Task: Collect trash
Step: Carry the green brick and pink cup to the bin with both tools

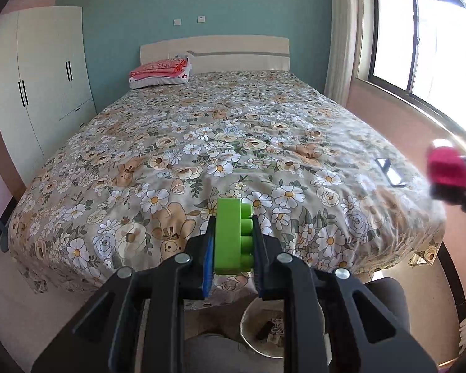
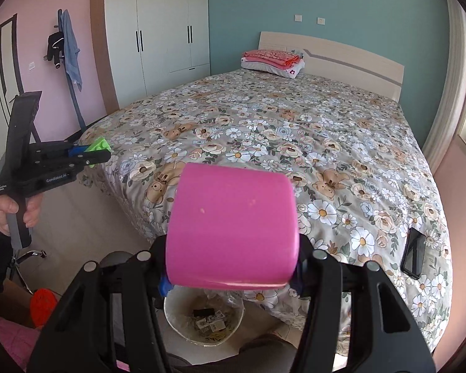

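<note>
Trash bin (image 2: 183, 326): one; green brick (image 1: 233, 236), pink block (image 2: 233, 230) gripped.

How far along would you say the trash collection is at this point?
Done: the bin at the foot of the bed already holds a few scraps.
In hand: the left gripper clamps a green block, and the right gripper holds a pink roll.
Left: dropping both in. A phone lies on the bedspread.

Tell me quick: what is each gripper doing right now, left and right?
Left gripper: closed on the green building block.
Right gripper: closed on the pink roll.
</note>
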